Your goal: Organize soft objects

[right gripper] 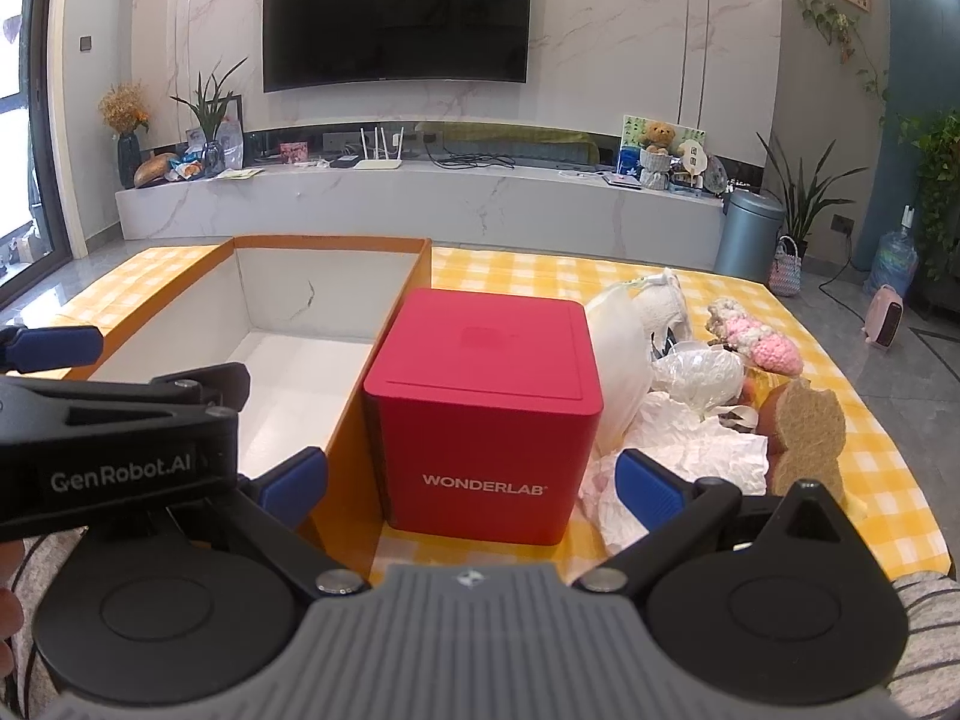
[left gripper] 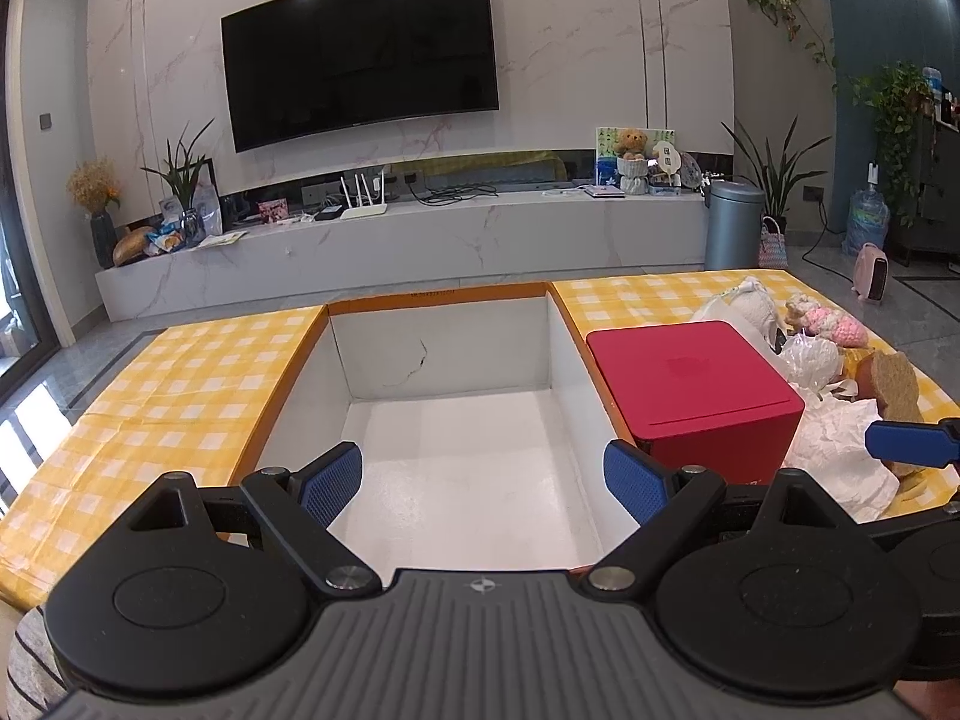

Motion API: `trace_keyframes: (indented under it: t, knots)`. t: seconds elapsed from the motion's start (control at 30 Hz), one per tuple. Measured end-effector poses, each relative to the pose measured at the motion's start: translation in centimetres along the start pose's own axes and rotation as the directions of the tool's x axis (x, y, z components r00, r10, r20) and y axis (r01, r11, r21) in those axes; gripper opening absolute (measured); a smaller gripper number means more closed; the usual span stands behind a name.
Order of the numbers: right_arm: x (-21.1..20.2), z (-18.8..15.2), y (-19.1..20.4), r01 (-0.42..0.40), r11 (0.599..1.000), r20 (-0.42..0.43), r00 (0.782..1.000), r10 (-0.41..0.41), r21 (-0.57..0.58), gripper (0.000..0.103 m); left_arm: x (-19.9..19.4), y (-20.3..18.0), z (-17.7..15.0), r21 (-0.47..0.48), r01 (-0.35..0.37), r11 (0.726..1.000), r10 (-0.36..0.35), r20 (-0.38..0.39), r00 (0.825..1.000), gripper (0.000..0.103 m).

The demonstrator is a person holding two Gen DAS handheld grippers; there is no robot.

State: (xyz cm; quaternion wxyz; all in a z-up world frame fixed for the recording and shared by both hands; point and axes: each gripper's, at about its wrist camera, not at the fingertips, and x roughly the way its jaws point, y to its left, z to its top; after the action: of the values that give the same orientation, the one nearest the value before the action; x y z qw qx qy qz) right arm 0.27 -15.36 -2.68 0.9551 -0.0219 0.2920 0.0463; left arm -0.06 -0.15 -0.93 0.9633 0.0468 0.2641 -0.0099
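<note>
An open orange box with a white inside (left gripper: 444,420) (right gripper: 288,324) sits on the yellow checked table. My left gripper (left gripper: 483,483) is open and empty above its near end. A red WONDERLAB box (left gripper: 696,384) (right gripper: 486,414) stands right of it. My right gripper (right gripper: 474,483) is open and empty, with the red box between its fingers in view. Soft things lie in a pile to the right: a white plush (right gripper: 660,300), a pink crochet toy (right gripper: 762,348), crumpled white tissue (right gripper: 690,450), a bagged white item (right gripper: 696,372), a brown cat-shaped sponge (right gripper: 807,438).
The yellow checked cloth (left gripper: 168,396) covers the table left of the orange box. Beyond the table stand a marble TV bench (left gripper: 420,240), a wall TV (left gripper: 360,54), a grey bin (left gripper: 732,225) and plants. The left gripper's body (right gripper: 120,444) crosses the right wrist view.
</note>
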Motion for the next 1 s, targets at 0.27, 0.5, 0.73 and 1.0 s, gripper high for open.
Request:
trace_keyframes:
  t: [0.27, 0.5, 0.73, 1.0]
  knots:
    - [0.3, 0.0, 0.0, -0.002, 1.000, -0.014, 1.000, 0.002, 0.002, 0.100, 0.1, -0.1, -0.1, -0.007, -0.002, 1.000, 0.002, -0.017, 1.000, 0.103]
    - [0.4, -0.1, -0.1, -0.007, 1.000, -0.021, 1.000, 0.007, 0.004, 0.100, 0.2, 0.0, -0.2, -0.010, -0.003, 1.000, 0.003, -0.024, 1.000, 0.103]
    - [0.0, 0.1, -1.1, -0.003, 0.999, -0.019, 1.000, 0.003, -0.036, 0.100, -0.2, -0.5, 0.1, 0.031, 0.020, 0.999, -0.020, 0.000, 1.000, 0.103]
    - [-1.9, 0.4, -5.0, 0.062, 0.998, 0.019, 0.998, -0.062, 0.014, 0.100, -1.0, -0.3, 1.0, 0.008, 0.054, 0.999, -0.054, 0.004, 0.999, 0.103]
